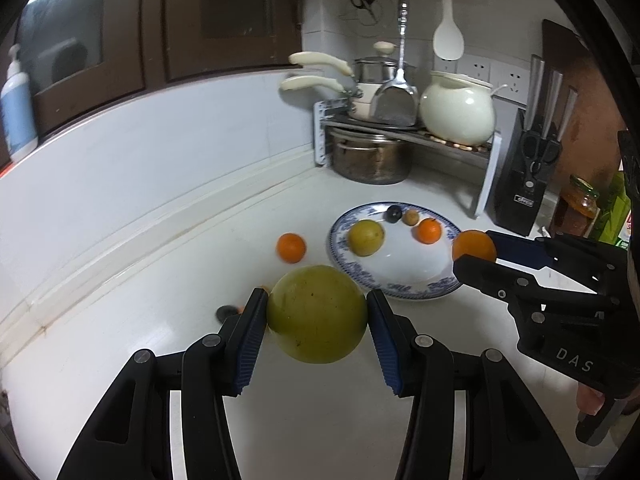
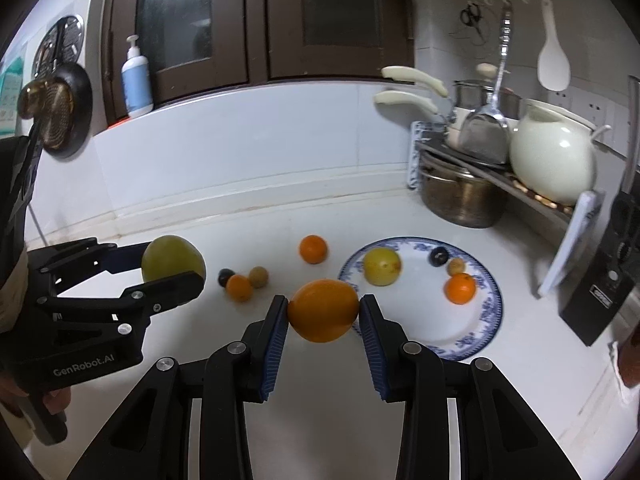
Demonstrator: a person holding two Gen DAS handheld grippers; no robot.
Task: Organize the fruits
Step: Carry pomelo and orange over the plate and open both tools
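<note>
My left gripper [image 1: 317,314] is shut on a large green-yellow fruit [image 1: 317,314] and holds it above the white counter; they also show in the right wrist view [image 2: 173,264]. My right gripper [image 2: 323,311] is shut on a large orange [image 2: 323,311], next to the rim of the blue-patterned plate [image 2: 460,332]; in the left wrist view the orange [image 1: 474,246] is over the plate's right edge. The plate holds a yellow fruit [image 2: 382,266], a small orange [image 2: 461,288], a dark plum [image 2: 439,257] and a small brown fruit [image 2: 456,267].
On the counter lie a small orange [image 2: 313,249], another small orange [image 2: 239,288], a brown fruit [image 2: 259,277] and a dark plum [image 2: 226,277]. A metal rack [image 2: 500,176] with pots and a white jar [image 2: 552,160] stands at the back right, a knife block [image 2: 600,300] beside it.
</note>
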